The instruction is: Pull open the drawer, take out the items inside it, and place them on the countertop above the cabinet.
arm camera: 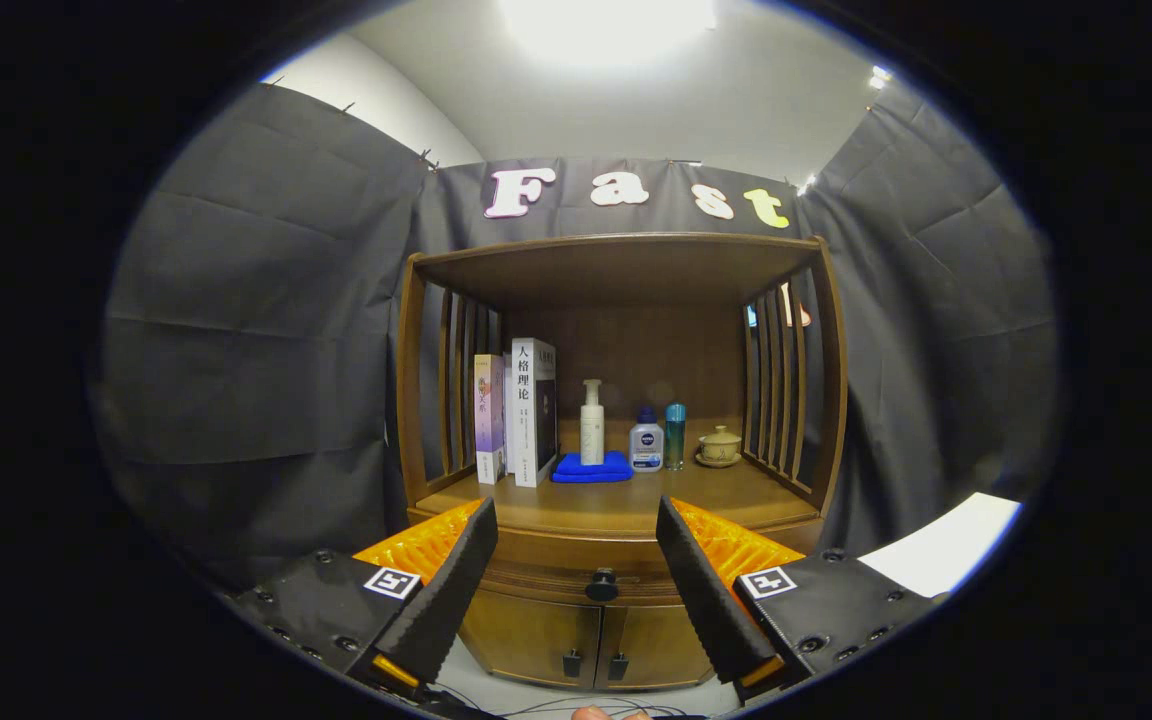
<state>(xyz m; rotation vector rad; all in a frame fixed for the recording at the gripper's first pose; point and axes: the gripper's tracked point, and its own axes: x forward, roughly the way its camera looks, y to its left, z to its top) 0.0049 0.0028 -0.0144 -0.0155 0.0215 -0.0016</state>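
1. Gripper (576,530) fingers wide apart, holding nothing, short of the cabinet (616,600).
2. Drawer (576,580) shut, under countertop (626,505) front edge; contents hidden.
3. Grab by small dark knob (602,585) at drawer front centre: rigid, prob slick, so pinch square & pull straight.

wooden countertop (626,505), books (521,412), bottles (646,442)

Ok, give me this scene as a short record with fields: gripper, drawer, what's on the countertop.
gripper: open, fingers apart, touching nothing
drawer: shut, its black knob between the fingers, just beyond them
countertop: books, pump bottle on a blue cloth, two small bottles, lidded cup
cabinet doors: shut
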